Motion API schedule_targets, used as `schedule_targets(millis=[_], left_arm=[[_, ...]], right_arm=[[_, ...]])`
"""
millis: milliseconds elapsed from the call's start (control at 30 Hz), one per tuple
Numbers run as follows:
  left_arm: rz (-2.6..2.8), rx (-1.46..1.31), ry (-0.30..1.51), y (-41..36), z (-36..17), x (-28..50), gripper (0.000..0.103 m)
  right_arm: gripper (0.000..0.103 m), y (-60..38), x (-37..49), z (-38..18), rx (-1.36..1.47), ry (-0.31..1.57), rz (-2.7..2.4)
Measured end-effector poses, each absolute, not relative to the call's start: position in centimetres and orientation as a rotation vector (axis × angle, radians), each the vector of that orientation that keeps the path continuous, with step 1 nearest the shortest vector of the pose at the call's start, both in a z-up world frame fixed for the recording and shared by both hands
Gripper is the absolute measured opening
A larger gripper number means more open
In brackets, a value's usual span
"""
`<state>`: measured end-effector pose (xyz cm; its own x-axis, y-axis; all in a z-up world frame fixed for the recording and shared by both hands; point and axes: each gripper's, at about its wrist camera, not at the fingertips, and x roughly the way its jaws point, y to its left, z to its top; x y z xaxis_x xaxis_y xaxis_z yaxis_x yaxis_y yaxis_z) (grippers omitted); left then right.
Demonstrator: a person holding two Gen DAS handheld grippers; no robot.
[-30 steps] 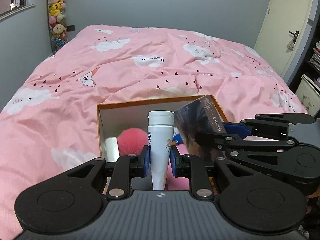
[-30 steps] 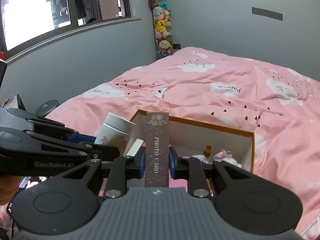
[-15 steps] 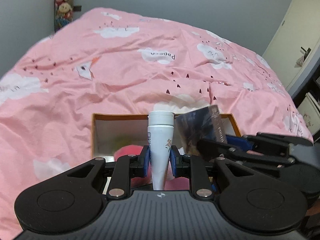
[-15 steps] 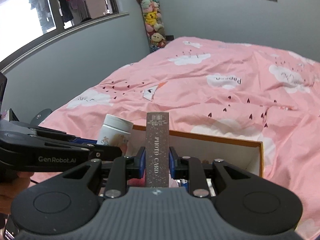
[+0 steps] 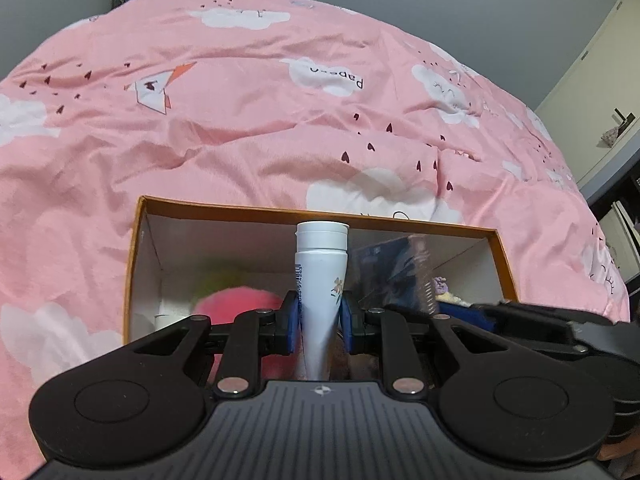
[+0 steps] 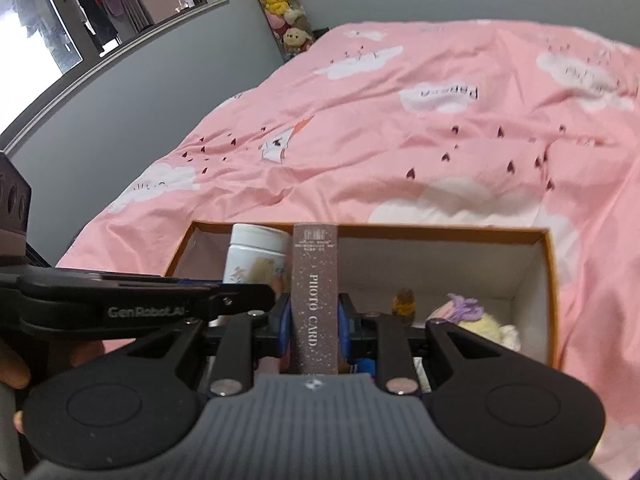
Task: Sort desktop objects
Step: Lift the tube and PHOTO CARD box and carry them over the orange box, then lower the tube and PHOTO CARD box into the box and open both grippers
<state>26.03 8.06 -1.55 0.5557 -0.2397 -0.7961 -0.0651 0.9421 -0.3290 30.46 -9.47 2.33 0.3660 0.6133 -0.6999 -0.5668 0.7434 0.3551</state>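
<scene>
A white tube [image 5: 321, 280] with a flip cap and a small flower print is clamped between the blue pads [image 5: 291, 322] of the left gripper [image 5: 320, 324], the jaws drawn in narrow against its tapered lower body. The tube is held upright, cap uppermost, above the open orange-rimmed box [image 5: 312, 213] that lies on the pink cloud-print bed [image 5: 248, 128].

A slim brown box lettered "PHOTO CARD" [image 6: 315, 300] is pinched on its narrow sides by the right gripper [image 6: 315, 320], whose jaws are set only as wide as that spine. It is held upright above the same box [image 6: 440, 230], near the middle of the box's width.

In the left wrist view the photo card box [image 5: 404, 268] is seen blurred to the right of the tube, with the right gripper [image 5: 532, 320] reaching in from the right edge. In the right wrist view the tube [image 6: 256, 256] stands just left of the photo card box, behind the left gripper's arm [image 6: 140, 304].

Inside the box, a pink fluffy ball [image 5: 240, 300] is seen at the left end and a pale yellow plush with purple trim [image 6: 476, 318] and a small amber object [image 6: 405, 300] at the right end.
</scene>
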Motion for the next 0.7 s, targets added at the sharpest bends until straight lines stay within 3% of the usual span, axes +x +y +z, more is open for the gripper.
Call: schedule_targets(millis=[433,700], left_arm=[[-0.066,-0.387,1.092,8.6,-4.5,28.3,0.025],[-0.065,-0.371,1.059,8.8,-4.0,26.3,0.027]], right_arm=[[0.026,-9.0,33.4,-1.9,0.180,1.086,0.744],[0.031,-9.5,32.5,-1.3,0.123,1.054,0.744]])
